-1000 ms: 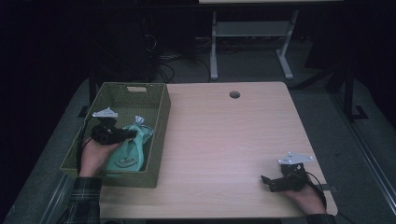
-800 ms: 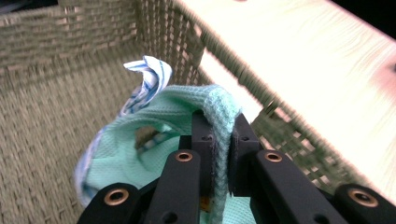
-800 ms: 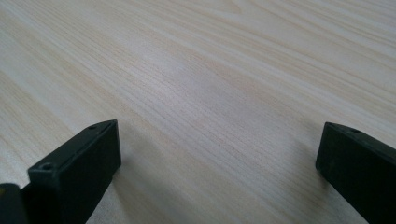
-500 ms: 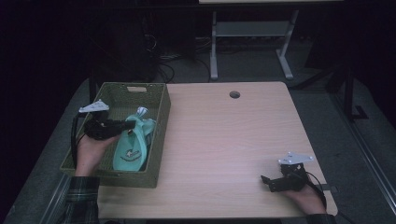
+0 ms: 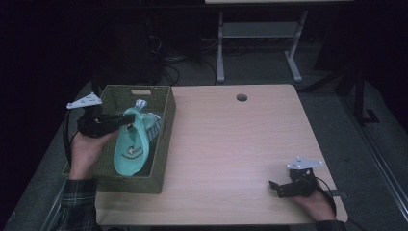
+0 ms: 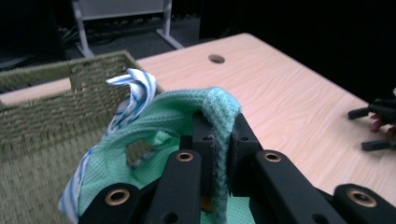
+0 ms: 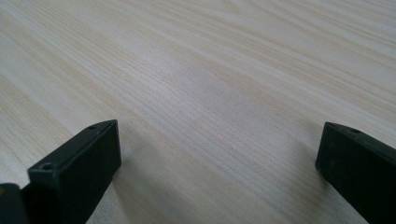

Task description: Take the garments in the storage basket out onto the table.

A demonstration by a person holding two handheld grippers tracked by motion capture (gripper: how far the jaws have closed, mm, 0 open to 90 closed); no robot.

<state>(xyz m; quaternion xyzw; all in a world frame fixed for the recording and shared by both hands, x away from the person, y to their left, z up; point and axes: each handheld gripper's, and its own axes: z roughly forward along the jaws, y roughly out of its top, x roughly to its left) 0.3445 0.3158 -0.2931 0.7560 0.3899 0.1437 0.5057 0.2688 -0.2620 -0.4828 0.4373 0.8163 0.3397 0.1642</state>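
Fingers (image 6: 205,140) of left gripper (image 5: 126,121) pinched tight on a fold of mint-green cloth (image 5: 131,147) — fabric draped over the jaw tips, seen close in the left gripper view. Held above the woven green basket (image 5: 163,144) at the table's left edge. Cloth hanging from the pinch point, long axis running down and toward the person, lower end resting inside the basket. Blue-and-white striped cloth (image 5: 153,124) tangled alongside, just behind the green one, touching it. Wooden table (image 5: 231,144) bare across the middle, small round hole (image 5: 241,97) near the far edge. Right gripper (image 5: 278,188) well apart at the near right corner, low on the tabletop, jaws spread wide with nothing between. Judgement — left hand alone placed for the lift; cloth's free end below the fingers, so clearing the basket wall calls for more height before any move rightward.
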